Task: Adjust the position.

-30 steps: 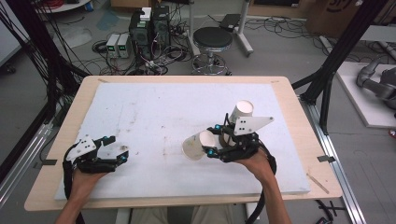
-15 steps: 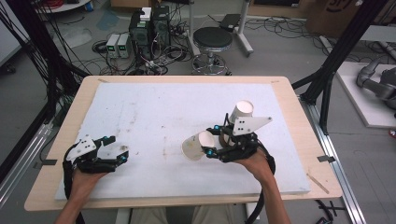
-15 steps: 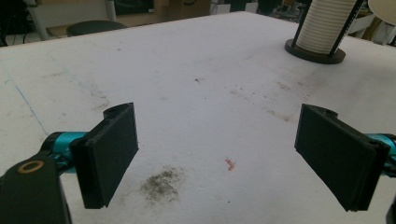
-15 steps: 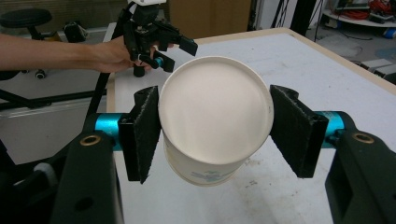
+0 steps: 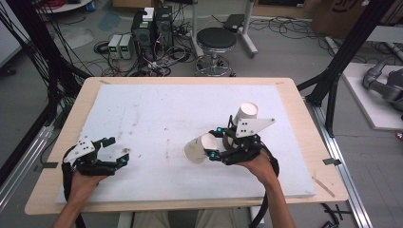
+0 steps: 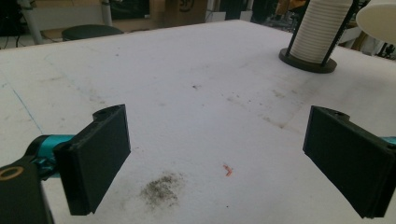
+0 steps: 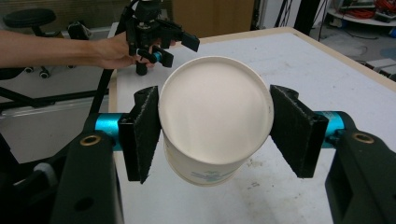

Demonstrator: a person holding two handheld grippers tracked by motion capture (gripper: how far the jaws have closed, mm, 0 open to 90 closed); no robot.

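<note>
Nothing has visibly moved since the earlier frames: both hands and the cup sit where they were. Nearest the person, the left tongs [image 5: 110,151] rest low at the front left of the worktop [image 5: 157,109], jaws spread wide with nothing between them; in the left gripper view only stained white board and a small red speck [image 6: 227,170] lie in the gap. To the right, near the front edge, the right tongs [image 5: 212,142] grip a white paper cup [image 5: 197,148], which is held tipped on its side with its open mouth turned toward the left side of the table. In the right gripper view the two padded jaws press against opposite sides of that cup [image 7: 215,119], and the cup appears to be lifted just off the board, though the high view is too coarse to be sure. Just behind the right hand [image 5: 259,164] a stack of paper cups [image 5: 243,115] stands in a dark-framed holder. Beyond the worktop's far edge a round black stool [image 5: 216,40] and computer boxes [image 5: 152,28] sit on the floor among cables.
</note>
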